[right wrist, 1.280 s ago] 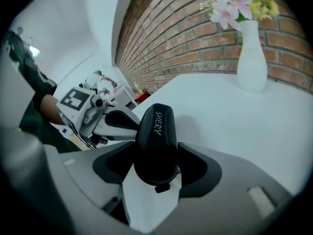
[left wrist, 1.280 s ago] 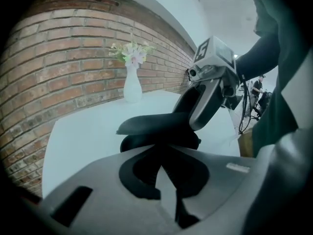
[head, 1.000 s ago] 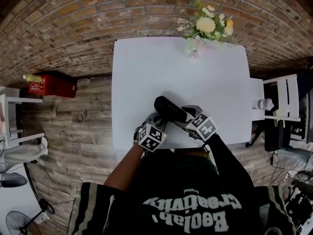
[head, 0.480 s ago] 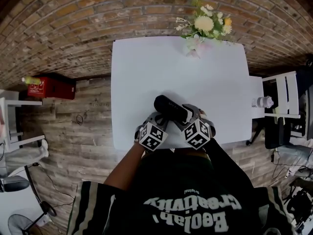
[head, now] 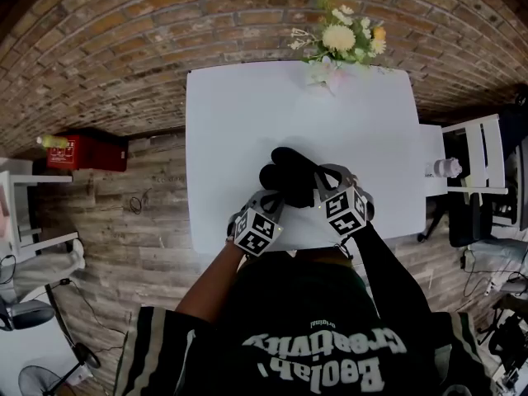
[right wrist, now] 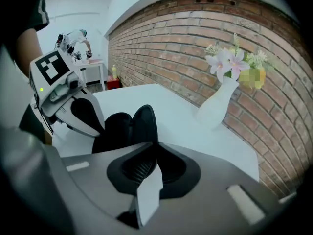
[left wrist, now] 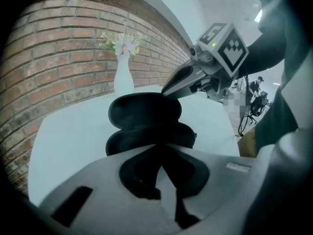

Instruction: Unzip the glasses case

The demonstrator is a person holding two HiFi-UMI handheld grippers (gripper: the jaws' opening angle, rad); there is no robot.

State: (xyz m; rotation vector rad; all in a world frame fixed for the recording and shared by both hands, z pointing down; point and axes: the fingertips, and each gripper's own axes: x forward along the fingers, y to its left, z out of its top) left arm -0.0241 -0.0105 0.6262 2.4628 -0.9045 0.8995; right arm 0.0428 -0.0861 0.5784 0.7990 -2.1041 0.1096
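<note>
Closing right gripper [right wrist: 153, 150] on glasses case [right wrist: 128, 127]

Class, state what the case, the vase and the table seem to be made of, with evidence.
The case: black, matte, probably fabric-covered shell; no shine, holds its shape.
The vase: white, smooth, perhaps ceramic; even surface.
The table: white, smooth laminate or painted board, uncertain.

Bright, soft, even light bleaches the white table [left wrist: 73, 131] beyond the left gripper [left wrist: 164, 173], the black glasses case [left wrist: 144, 114] just ahead is a featureless silhouette, and fisheye edges curve, darken and blur.
</note>
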